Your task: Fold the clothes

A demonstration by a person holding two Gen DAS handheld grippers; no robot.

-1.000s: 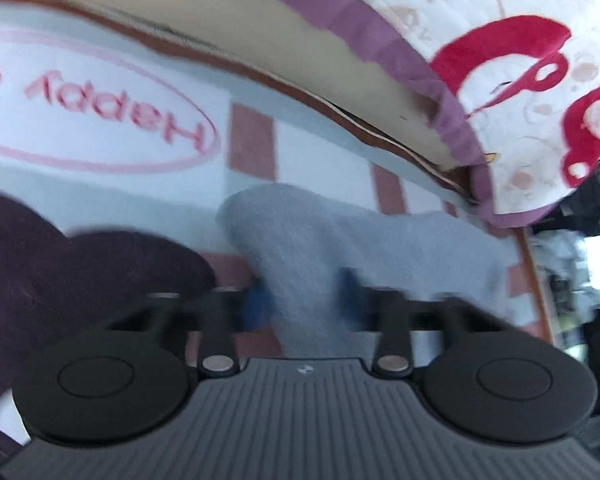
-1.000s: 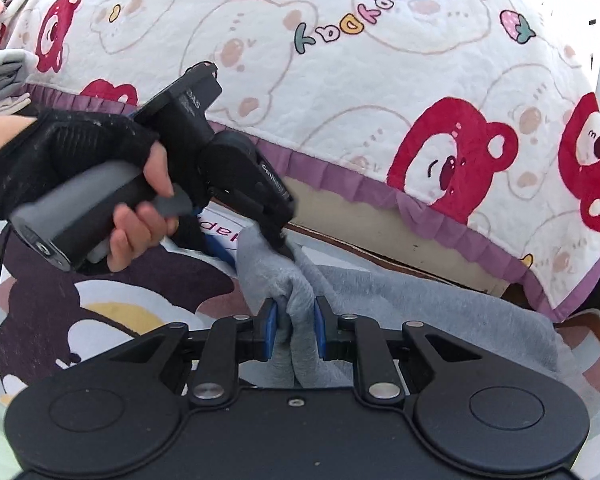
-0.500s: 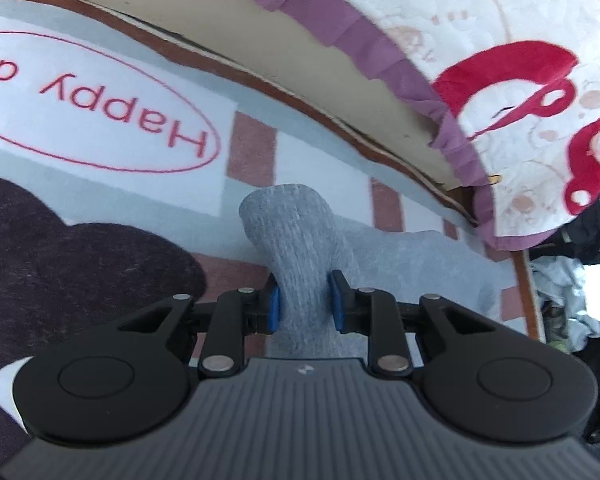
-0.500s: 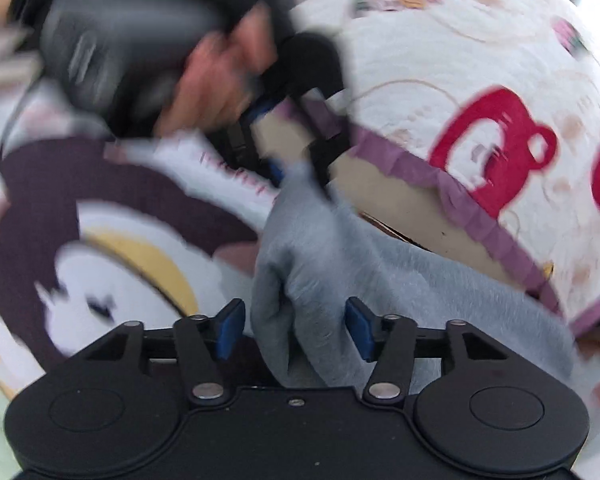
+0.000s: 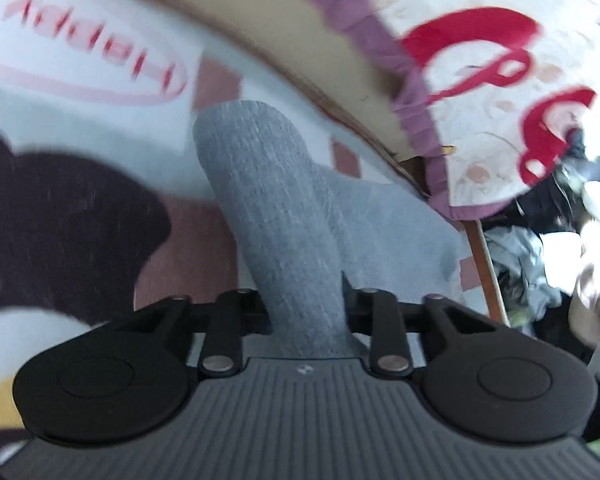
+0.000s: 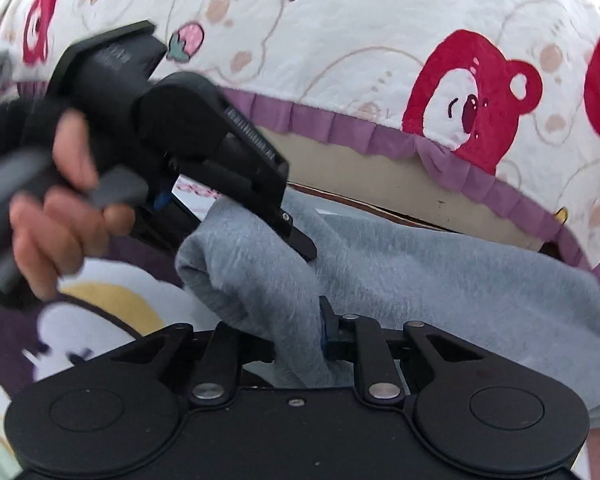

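Both my tools have hold of the soft grey fleecy knit garment (image 6: 440, 280), which lies on the printed play mat (image 5: 80, 216) just in front of the white bear-print quilt with the purple frill (image 6: 340, 60). My left gripper (image 5: 306, 304) is narrow, pinched on a rolled grey fold that stands up between its fingers; half a second ago the fold sat between them the same way, so that hold has kept.

My right gripper (image 6: 298, 340) is where the change is. Half a second ago its jaws stood wide with the cloth loose between them; now they are closing, and its blue pads (image 6: 323, 334) press a bunched edge of the same garment.

From the right wrist view my left hand (image 6: 60, 208) works its trigger just above the fold, closer and lower than a second ago.

I read this as a re-grip: two near points of the edge are now secured, so the fold-over can begin, though the bunched cloth may come out uneven.
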